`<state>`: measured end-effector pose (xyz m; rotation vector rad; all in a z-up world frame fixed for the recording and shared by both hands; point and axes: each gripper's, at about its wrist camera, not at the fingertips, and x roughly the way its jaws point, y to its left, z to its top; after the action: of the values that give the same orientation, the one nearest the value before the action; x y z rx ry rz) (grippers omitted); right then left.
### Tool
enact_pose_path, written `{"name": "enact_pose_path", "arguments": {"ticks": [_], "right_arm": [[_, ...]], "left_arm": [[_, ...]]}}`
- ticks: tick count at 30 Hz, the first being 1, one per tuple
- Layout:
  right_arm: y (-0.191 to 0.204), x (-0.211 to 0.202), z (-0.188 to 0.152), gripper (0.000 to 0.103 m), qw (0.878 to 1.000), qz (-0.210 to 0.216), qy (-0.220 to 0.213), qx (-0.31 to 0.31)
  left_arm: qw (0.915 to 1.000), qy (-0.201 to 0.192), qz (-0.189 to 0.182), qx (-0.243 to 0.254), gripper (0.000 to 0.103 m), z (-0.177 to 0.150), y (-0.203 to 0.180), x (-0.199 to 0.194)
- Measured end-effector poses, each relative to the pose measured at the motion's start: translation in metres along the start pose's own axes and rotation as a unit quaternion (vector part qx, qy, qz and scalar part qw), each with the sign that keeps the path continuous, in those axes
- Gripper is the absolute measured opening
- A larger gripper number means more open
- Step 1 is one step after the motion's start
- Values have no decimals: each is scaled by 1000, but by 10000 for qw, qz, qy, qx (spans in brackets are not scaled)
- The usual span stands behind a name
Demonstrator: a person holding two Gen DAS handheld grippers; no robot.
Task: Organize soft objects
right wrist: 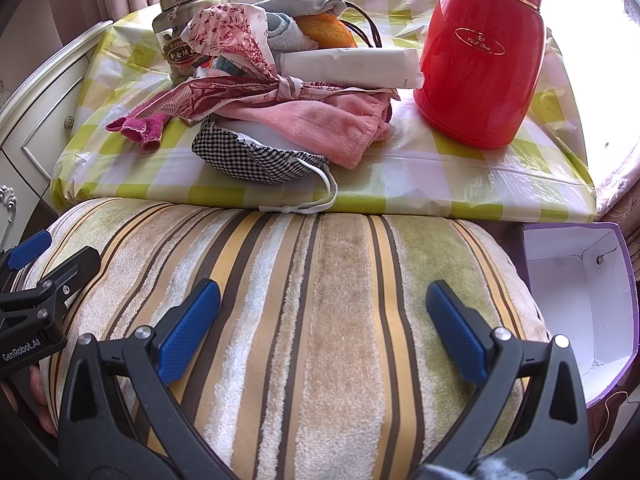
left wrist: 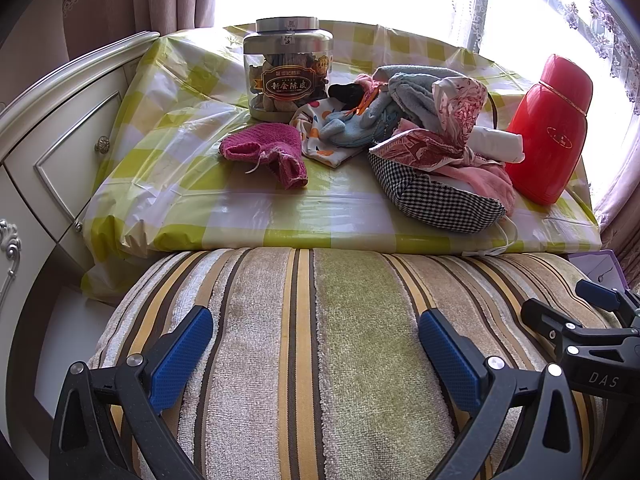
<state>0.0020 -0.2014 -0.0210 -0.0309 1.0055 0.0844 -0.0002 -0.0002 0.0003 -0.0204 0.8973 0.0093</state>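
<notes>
A pile of soft things lies on the yellow-checked table: a magenta knit cloth, a dotted cloth, light blue cloths, a red-print scarf, a pink fleece and a houndstooth face mask. The mask and scarf also show in the right wrist view. A striped plush cushion lies in front. My left gripper is open above the cushion. My right gripper is open above the same cushion, and shows at the right edge of the left wrist view.
A clear jar with a metal lid stands at the back. A red thermos stands at the right, a white tube beside it. An open purple-edged box sits right of the cushion. A white cabinet stands left.
</notes>
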Motion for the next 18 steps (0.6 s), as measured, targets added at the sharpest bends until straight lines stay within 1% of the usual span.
{"name": "enact_pose_path", "arguments": {"ticks": [16,18], "right_arm": [[-2,1,1,103,10000,17,-10,8],[0,3,2,103,10000,-37,31,-58]], "left_arm": [[10000,4,0,-5,103,0,0,0],[10000,-6,-10,-24,103,0,1,-1]]}}
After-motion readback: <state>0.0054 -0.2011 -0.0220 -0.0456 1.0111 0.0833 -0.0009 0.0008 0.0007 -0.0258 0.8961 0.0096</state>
